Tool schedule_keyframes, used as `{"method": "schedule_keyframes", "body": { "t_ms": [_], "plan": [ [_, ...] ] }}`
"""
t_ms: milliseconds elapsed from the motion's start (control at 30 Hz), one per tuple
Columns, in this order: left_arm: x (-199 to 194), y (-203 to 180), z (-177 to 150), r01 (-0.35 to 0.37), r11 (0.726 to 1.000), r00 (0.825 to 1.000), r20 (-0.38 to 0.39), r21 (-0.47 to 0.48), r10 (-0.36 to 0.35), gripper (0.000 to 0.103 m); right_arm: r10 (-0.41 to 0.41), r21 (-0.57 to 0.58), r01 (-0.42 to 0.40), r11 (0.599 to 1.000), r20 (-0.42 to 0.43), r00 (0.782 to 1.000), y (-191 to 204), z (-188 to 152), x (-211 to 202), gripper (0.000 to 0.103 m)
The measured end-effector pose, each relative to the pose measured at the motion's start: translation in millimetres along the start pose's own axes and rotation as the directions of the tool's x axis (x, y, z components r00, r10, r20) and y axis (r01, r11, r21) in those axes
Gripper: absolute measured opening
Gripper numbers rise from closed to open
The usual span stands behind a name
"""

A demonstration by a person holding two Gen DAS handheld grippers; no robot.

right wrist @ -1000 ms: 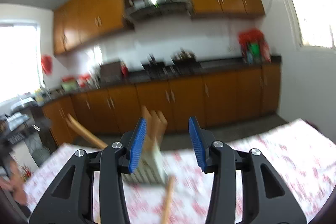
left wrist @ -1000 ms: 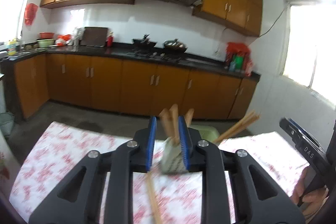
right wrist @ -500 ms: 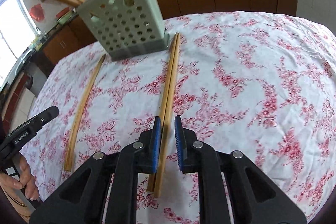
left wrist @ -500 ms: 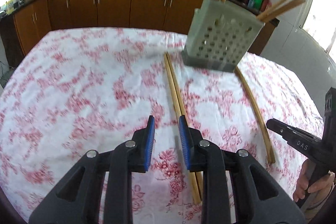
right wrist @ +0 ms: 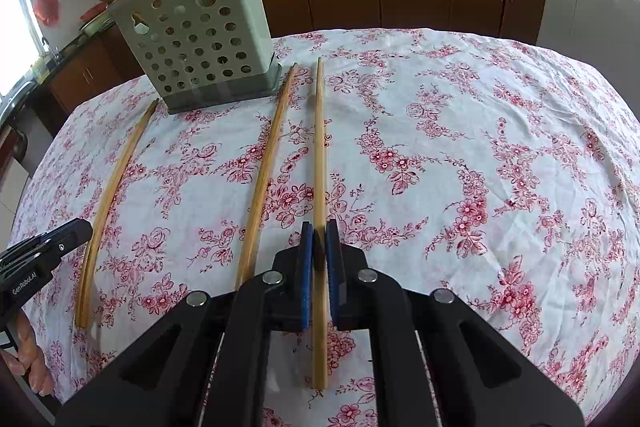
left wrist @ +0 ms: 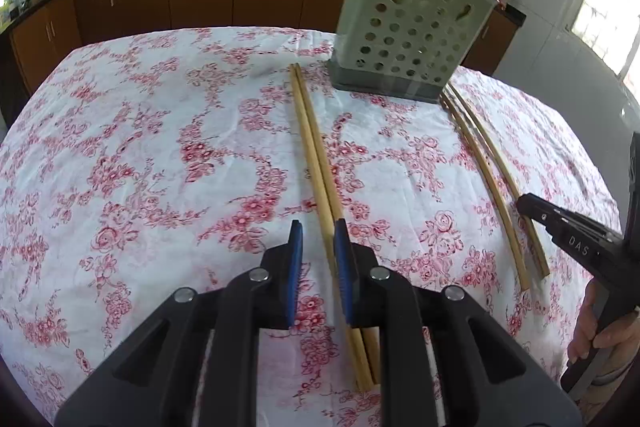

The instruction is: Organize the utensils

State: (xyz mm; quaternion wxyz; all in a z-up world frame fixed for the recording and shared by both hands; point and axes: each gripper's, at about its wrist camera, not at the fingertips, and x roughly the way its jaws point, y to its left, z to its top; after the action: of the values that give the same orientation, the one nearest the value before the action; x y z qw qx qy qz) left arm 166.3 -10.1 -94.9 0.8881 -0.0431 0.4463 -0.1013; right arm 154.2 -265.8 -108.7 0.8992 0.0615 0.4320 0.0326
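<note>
A grey perforated utensil holder (left wrist: 408,35) stands on the floral tablecloth, with several wooden chopsticks standing in it; it also shows in the right wrist view (right wrist: 200,31). A pair of chopsticks (left wrist: 316,163) lies in front of my left gripper (left wrist: 318,235), which is open around their near part. Another pair (left wrist: 492,179) lies to the right. My right gripper (right wrist: 319,235) is shut on one chopstick (right wrist: 319,147). A second chopstick (right wrist: 266,163) lies just left of it, and a third (right wrist: 110,195) further left.
The table (left wrist: 120,147) is covered with a white cloth with red flowers. Kitchen cabinets and a counter with pots stand behind it. The other gripper's tip shows at the edge of each view, in the left wrist view (left wrist: 568,231) and the right wrist view (right wrist: 44,247).
Both views tilted down from the kitchen to the table a second ago. Since half a second ago my right gripper has closed on one chopstick and drawn it apart from its mate.
</note>
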Motion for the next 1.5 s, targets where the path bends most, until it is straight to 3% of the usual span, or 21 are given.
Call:
{"method": "schedule_keyframes", "body": {
  "t_ms": [300,533,633,767,1500],
  "plan": [
    [8,-6,4,-0.093,0.995,0.996,0.002,0.048,0.093,0.010,-0.013,-0.062,0.014,0.998,0.012,1.000,8,-4,-2,0.008],
    [8,52,19,-0.184,0.981,0.983,0.009,-0.069,0.185,0.009,-0.107,-0.021,0.108,0.994,0.044,0.993,-20,4,-1,0.008],
    [5,65,18,-0.173,0.981,0.984,0.021,-0.091,0.176,0.011,-0.102,0.005,0.102,0.995,0.043,0.994,-28,4,-2,0.008],
    [5,61,18,-0.196,0.978,0.980,0.029,-0.069,0.198,0.011,-0.116,-0.012,0.117,0.993,0.042,0.992,-26,5,-1,0.008],
    [3,65,14,-0.162,0.982,0.986,0.033,-0.097,0.166,0.011,-0.107,-0.006,0.108,0.994,0.041,0.993,-27,4,0,0.009]
  ]
}}
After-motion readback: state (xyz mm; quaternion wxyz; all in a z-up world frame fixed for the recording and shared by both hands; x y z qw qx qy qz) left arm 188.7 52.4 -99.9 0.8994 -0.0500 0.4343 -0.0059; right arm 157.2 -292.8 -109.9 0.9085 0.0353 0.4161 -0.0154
